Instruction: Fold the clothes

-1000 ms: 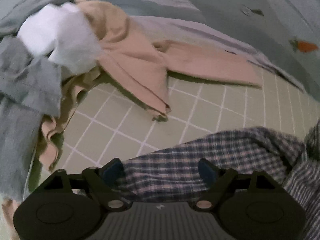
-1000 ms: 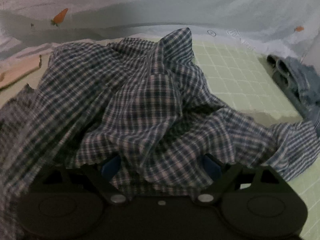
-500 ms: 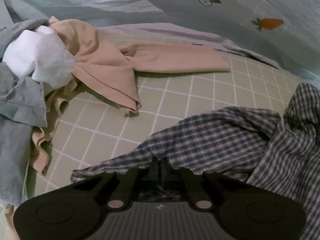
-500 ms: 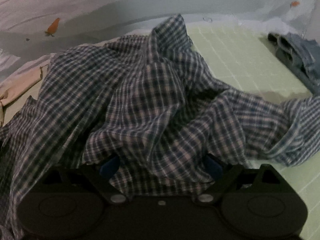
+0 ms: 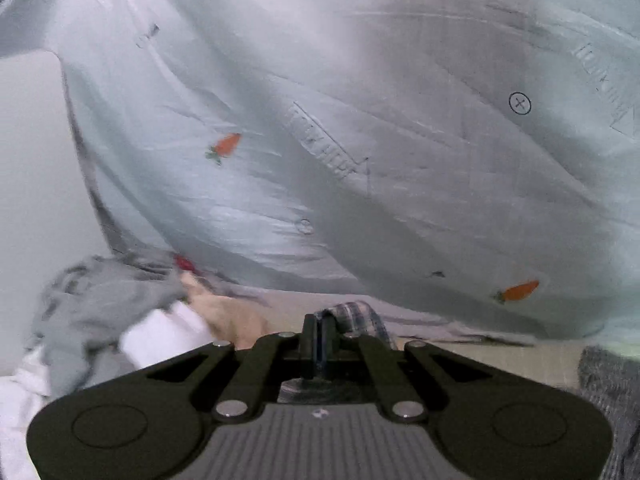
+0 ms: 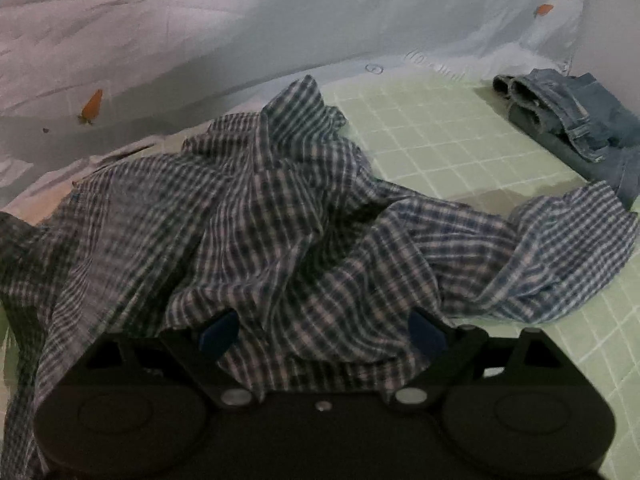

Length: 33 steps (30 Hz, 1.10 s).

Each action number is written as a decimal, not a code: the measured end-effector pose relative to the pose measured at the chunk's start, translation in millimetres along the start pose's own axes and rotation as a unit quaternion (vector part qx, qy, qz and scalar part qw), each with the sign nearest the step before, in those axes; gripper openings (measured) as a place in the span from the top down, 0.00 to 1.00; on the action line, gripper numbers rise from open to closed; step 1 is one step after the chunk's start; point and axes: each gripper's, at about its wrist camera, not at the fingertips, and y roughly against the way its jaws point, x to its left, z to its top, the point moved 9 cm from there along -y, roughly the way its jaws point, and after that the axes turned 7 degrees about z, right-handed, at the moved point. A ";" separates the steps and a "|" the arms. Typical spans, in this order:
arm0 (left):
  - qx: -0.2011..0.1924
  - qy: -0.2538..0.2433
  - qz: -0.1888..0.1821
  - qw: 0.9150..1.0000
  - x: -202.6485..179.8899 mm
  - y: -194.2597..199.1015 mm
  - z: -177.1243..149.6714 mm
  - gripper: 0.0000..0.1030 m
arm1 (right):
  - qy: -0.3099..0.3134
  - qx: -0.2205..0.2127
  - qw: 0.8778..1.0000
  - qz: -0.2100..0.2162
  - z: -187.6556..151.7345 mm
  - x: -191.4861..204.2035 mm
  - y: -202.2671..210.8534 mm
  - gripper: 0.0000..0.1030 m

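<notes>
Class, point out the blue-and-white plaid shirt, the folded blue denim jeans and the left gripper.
blue-and-white plaid shirt [image 6: 288, 216], right wrist view, crumpled middle
folded blue denim jeans [image 6: 568, 112], right wrist view, waistband
left gripper [image 5: 319, 326], left wrist view, closed fingertips

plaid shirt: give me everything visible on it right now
The plaid shirt is thin woven cloth in a dark blue and white check, unfolded and heaped in deep creases on the green grid mat. One peak of fabric stands up at the far side; a sleeve-like part trails right toward the folded jeans. The left gripper is shut on a bit of it. Cloth drapes over the open right gripper.
</notes>
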 end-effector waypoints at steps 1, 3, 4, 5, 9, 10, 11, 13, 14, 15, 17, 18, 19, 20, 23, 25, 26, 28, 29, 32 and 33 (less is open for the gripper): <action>0.011 -0.007 0.010 1.000 3.8 2.6 -12.6 0.98 | -0.002 0.000 1.000 0.000 -2.4 -0.5 0.6 0.10; 0.057 -0.017 0.026 0.998 12.4 2.7 -51.8 0.98 | -0.007 0.002 1.000 -0.001 -8.7 -3.3 2.4 0.10; 0.103 -0.018 0.027 0.994 16.4 -0.5 -84.8 0.98 | -0.009 0.004 1.000 -0.002 -10.8 -4.8 2.6 0.10; 0.148 -0.021 0.028 0.988 20.0 -2.6 -117.1 0.97 | -0.011 0.007 1.000 -0.003 -13.7 -5.6 2.8 0.10; 0.283 -0.038 -0.002 0.958 22.7 7.7 -216.6 0.97 | -0.009 0.018 1.000 -0.003 -19.9 -3.3 1.6 0.10; 0.294 -0.018 -0.010 0.955 25.4 14.7 -224.7 0.96 | -0.006 0.018 1.000 -0.002 -19.2 -1.8 1.2 0.10; 0.305 0.002 -0.017 0.952 28.2 21.6 -231.7 0.94 | -0.001 0.018 1.000 0.000 -17.8 0.0 0.9 0.10; 0.301 0.028 -0.030 0.953 36.1 27.9 -227.9 0.85 | 0.010 0.016 1.000 0.001 -15.9 4.3 0.7 0.10; 0.296 0.041 -0.034 0.954 40.7 29.3 -224.4 0.83 | 0.013 0.018 1.000 0.002 -15.2 6.3 -0.4 0.10; 0.284 0.049 -0.028 0.957 45.8 29.4 -218.7 0.77 | 0.015 0.020 1.000 0.004 -14.7 8.2 -1.6 0.10; 0.261 0.060 -0.022 0.963 52.7 26.6 -207.1 0.69 | 0.021 0.024 0.999 0.007 -16.1 13.1 -4.4 0.10; 0.251 0.062 -0.021 0.966 54.7 23.8 -201.1 0.60 | 0.024 0.026 0.999 0.009 -17.0 15.7 -5.7 0.10; 0.240 0.062 -0.021 0.968 55.9 20.1 -194.1 0.48 | 0.027 0.028 0.999 0.011 -18.0 18.5 -6.8 0.10; 0.231 0.064 -0.017 0.971 54.8 14.5 -189.0 0.43 | 0.030 0.029 0.999 0.013 -18.6 21.3 -7.2 0.10; 0.232 0.056 0.006 0.971 47.1 -5.5 -176.3 0.31 | 0.039 0.029 0.999 0.012 -19.7 24.7 -5.2 0.10; 0.227 0.046 0.002 0.973 35.7 -15.5 -171.8 0.24 | 0.041 0.027 0.999 0.007 -19.1 23.2 -2.1 0.09; 0.225 0.041 0.002 0.973 30.1 -20.7 -170.1 0.22 | 0.040 0.026 0.999 0.004 -18.9 21.4 -0.8 0.09; 0.237 0.021 0.019 0.971 22.1 -33.7 -175.1 0.21 | 0.038 0.026 0.999 -0.002 -18.6 17.2 1.6 0.09; 0.244 0.012 0.033 0.969 22.8 -38.1 -179.6 0.21 | 0.036 0.026 0.999 -0.005 -18.6 14.3 2.4 0.09; 0.256 -0.010 0.080 0.963 31.8 -46.5 -191.3 0.21 | 0.031 0.026 0.999 -0.012 -17.7 8.7 4.0 0.09; 0.246 -0.018 0.108 0.963 44.9 -43.9 -191.0 0.21 | 0.031 0.026 0.999 -0.013 -17.7 7.5 4.7 0.09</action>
